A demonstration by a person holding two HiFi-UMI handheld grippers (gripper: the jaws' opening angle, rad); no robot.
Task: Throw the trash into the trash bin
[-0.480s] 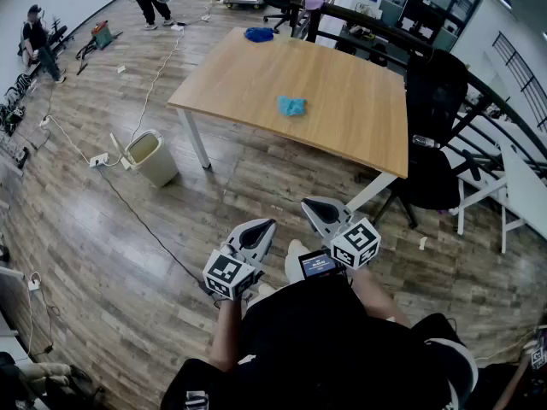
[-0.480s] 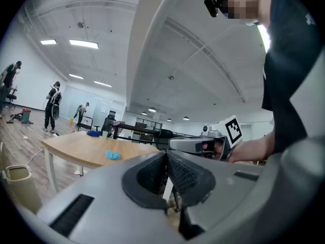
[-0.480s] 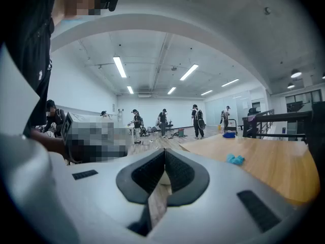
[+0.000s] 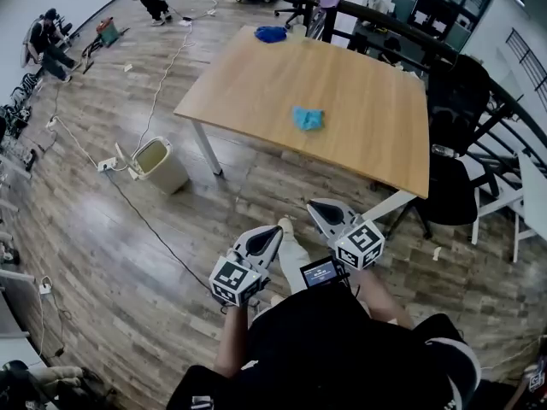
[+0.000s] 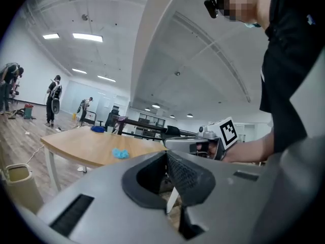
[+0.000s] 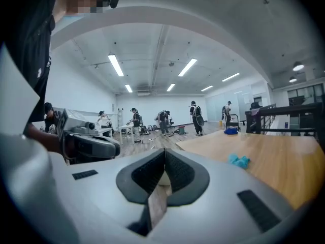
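In the head view, the counter (image 4: 256,75) with the blue trash (image 4: 308,119) on it and the bin (image 4: 161,165) on the floor look a bit closer than before. The left tongs (image 4: 270,232) and right tongs (image 4: 318,207) are well apart from the trash. In the left gripper view, the left tongs are closed on nothing and the bin is cut off at the edge. In the right gripper view, the right tongs are closed and empty too.

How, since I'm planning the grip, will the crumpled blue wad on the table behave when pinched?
The blue wad looks crumpled, so probably soft, collapsing when pinched. It seems light and may slide on the smooth table if nudged. Its lumpy shape makes rolling unlikely.
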